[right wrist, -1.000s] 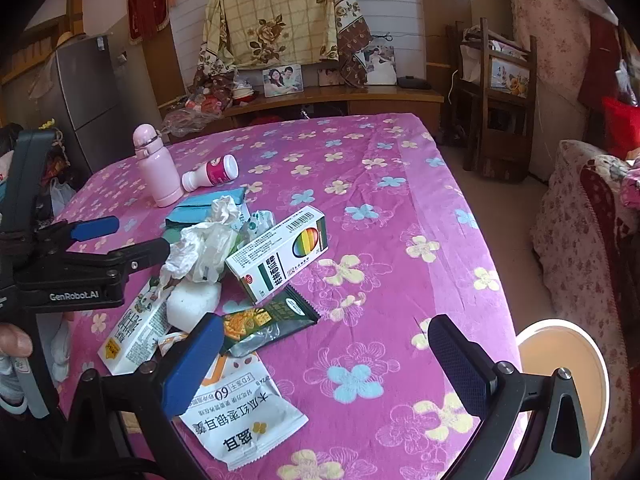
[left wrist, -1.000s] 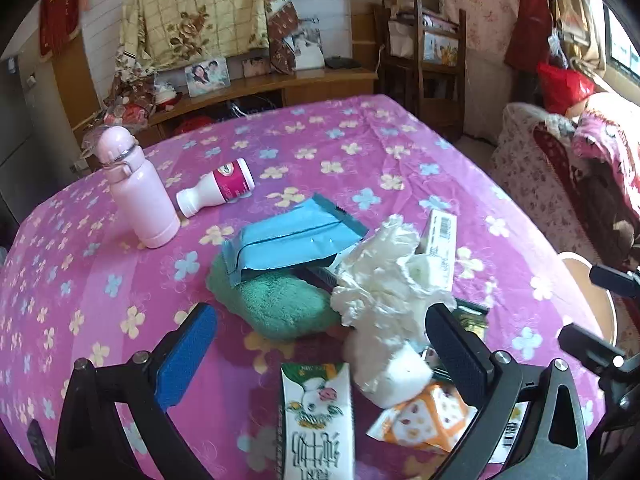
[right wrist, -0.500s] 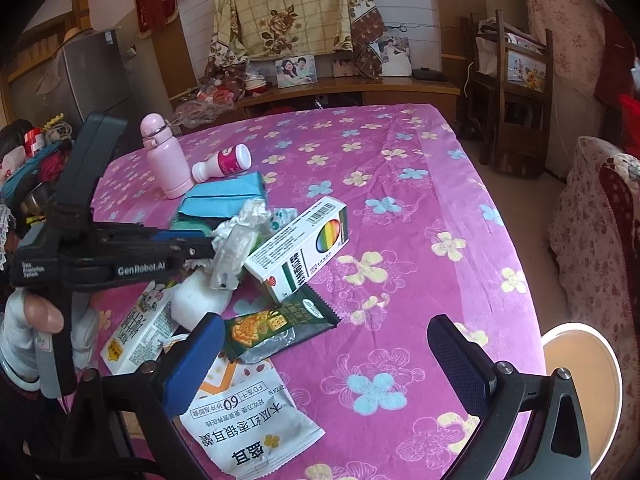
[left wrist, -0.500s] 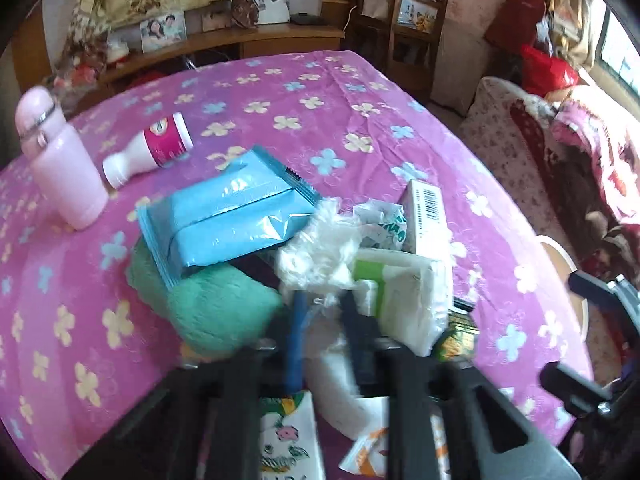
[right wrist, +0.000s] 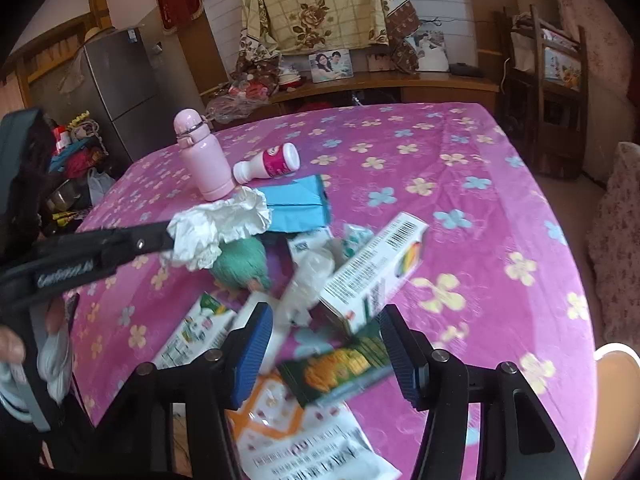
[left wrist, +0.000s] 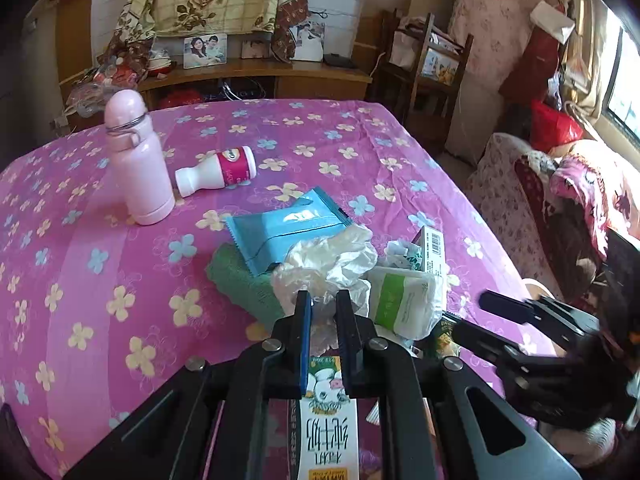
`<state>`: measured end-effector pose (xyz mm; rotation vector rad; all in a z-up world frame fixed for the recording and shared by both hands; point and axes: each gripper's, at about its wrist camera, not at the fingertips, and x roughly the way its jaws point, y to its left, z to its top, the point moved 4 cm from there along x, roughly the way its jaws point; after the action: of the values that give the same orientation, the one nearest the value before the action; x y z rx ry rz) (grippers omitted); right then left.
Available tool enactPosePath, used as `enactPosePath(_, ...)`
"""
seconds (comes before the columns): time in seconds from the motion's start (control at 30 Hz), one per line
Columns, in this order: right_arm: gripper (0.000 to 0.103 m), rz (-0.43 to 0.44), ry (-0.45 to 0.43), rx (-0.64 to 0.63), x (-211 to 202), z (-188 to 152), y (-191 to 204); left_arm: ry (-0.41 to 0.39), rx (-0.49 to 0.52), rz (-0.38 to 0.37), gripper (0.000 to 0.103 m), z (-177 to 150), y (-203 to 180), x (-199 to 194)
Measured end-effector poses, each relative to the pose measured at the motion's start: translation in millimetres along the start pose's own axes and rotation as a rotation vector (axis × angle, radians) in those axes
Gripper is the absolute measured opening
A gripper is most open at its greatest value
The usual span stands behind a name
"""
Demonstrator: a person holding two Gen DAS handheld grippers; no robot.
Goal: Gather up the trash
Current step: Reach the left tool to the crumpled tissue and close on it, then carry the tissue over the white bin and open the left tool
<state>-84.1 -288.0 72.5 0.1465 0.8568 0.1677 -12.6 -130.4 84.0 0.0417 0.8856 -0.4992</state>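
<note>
1. A pink flowered tablecloth (right wrist: 460, 208) covers a table with a heap of litter at the centre of both views.
2. The left gripper (left wrist: 323, 304), low centre in its own view, has its jaws pressed nearly together, pinching a crumpled white plastic bag (left wrist: 328, 260). In the right view the bag (right wrist: 220, 228) appears held up at centre left, above a green cloth (right wrist: 240, 264).
3. The right gripper (right wrist: 326, 344) sits low centre with its jaws spread wide, holding nothing.
4. Directly ahead of those spread jaws, between them and slightly above, lies a white box (right wrist: 376, 272) with a barcode. Its long axis runs diagonally, from lower left to upper right of the frame, barcode end pointing up and right.
5. A dark green snack wrapper (right wrist: 340, 368), blurred, lies between the jaws, nearer the camera, long axis roughly across the frame.
6. The right gripper looks nearer the box; grasping it probably needs the jaws to cross its narrow width.
7. A pink bottle (right wrist: 204, 160) stands upright at upper left; a small white bottle (right wrist: 268, 164) lies on its side just beside it.
</note>
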Motion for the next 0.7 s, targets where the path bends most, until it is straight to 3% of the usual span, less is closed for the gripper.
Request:
enactPosePath(0.17,0.058,-0.002,0.041,-0.020,25.5,16.9,10.7,-0.014,-0.021,-0.007,0.013,-3.8,7.6,-7.9)
enactPosePath(0.3,0.030,0.029,0.065,-0.003,40.2,19.8,11.1,-0.016,-0.028,-0.010,0.013,-5.6,9.3,-9.4)
enactPosePath(0.4,0.019,0.062,0.061,0.019,33.9,19.7,9.6,-0.021,-0.027,-0.009,0.013,-5.2,7.1,-14.9)
enactPosePath(0.7,0.017,0.084,-0.074,0.060,-47.1,18.2,-15.9,-0.060,0.034,-0.055,0.013,2.8,-35.1,-40.5)
